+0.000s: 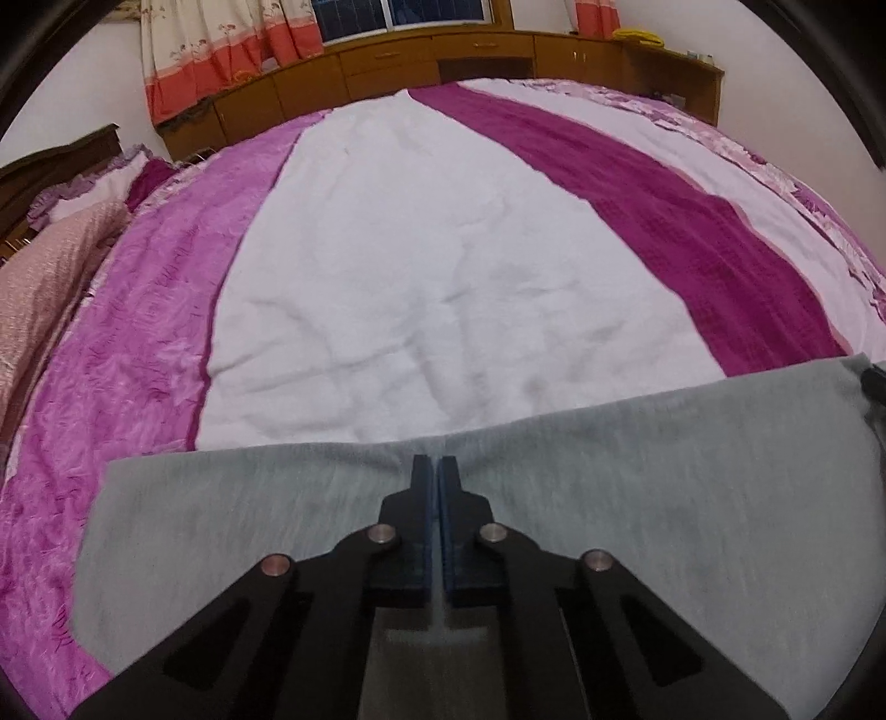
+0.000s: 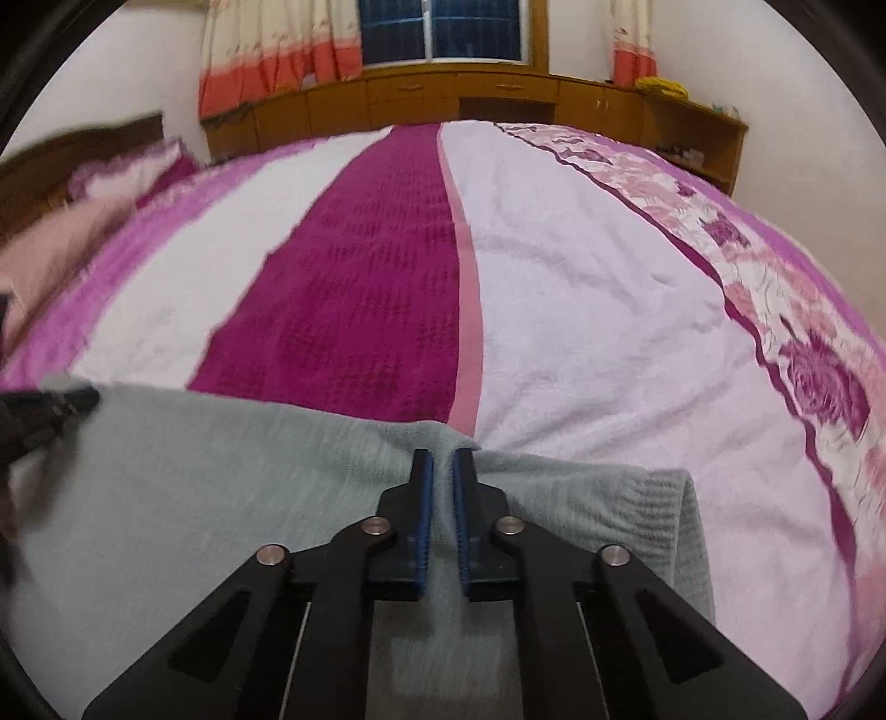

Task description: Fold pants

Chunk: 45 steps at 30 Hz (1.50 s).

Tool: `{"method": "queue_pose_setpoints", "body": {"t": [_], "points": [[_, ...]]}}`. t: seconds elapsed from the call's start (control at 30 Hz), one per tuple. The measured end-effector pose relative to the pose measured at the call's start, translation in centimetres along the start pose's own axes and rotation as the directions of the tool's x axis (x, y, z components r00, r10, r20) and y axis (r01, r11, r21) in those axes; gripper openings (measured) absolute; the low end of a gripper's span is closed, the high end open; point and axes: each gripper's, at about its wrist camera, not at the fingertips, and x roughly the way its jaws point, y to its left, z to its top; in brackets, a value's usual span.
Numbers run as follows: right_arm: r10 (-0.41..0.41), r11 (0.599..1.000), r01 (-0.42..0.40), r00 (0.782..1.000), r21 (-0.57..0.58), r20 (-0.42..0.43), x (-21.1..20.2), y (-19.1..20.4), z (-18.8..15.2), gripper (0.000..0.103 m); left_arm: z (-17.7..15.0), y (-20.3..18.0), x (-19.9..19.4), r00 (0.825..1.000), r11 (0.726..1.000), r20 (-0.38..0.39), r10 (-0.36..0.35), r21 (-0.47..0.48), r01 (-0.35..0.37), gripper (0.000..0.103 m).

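Grey pants (image 1: 637, 498) pinched along one edge by left gripper (image 1: 434, 462) and right gripper (image 2: 443, 457); best carry both level, keeping the edge taut

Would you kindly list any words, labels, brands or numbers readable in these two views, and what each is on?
None can be read: the grey pants, the bedspread, the curtains and the wooden cabinets show no lettering. The small items on the shelf are too small to make out.
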Motion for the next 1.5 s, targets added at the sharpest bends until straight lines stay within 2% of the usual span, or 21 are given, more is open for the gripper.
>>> {"method": "queue_pose_setpoints", "body": {"t": [0.13,0.43,0.7,0.87,1.17,1.27,1.4,1.5], "points": [[0.029,1.000,-0.029,0.999,-0.001,0.036,-1.6,0.3,-0.5,0.000,-0.1,0.7,-2.3,1.000,1.000,0.019,-0.015,-0.027,0.016,0.002],[0.087,0.996,-0.088,0.995,0.034,0.040,-4.2,0.0,-0.9,0.000,-1.8,1.5,-8.7,0.996,0.998,0.079,-0.030,-0.049,0.034,0.002],[0.085,0.996,-0.085,0.992,-0.009,0.092,-10.2,2.2,-3.7,0.000,-6.1,1.1,-15.1,0.987,0.993,0.149,-0.063,-0.092,0.077,0.002],[0.103,0.995,-0.104,0.992,0.003,0.072,-12.7,2.6,-6.0,0.000,-9.6,1.4,-18.5,0.982,0.988,0.172,-0.083,-0.115,0.103,0.002],[0.022,0.998,-0.021,1.000,-0.056,0.009,-16.1,1.7,-9.7,0.000,-16.3,2.2,-21.0,0.982,0.971,0.116,-0.148,-0.172,0.167,0.002],[0.025,1.000,-0.024,0.999,0.004,-0.023,-16.1,0.7,-11.1,0.000,-18.5,1.8,-21.4,0.974,0.962,0.099,-0.205,-0.161,0.219,0.002],[-0.036,0.999,0.038,0.995,0.023,-0.088,-15.2,0.2,-12.8,0.000,-20.7,1.0,-20.9,0.975,0.966,0.058,-0.213,-0.137,0.219,0.001],[-0.021,0.997,0.031,0.992,0.077,-0.124,-14.9,-0.5,-13.6,0.000,-21.6,1.1,-20.2,0.972,0.960,0.036,-0.232,-0.155,0.234,0.001]]}}
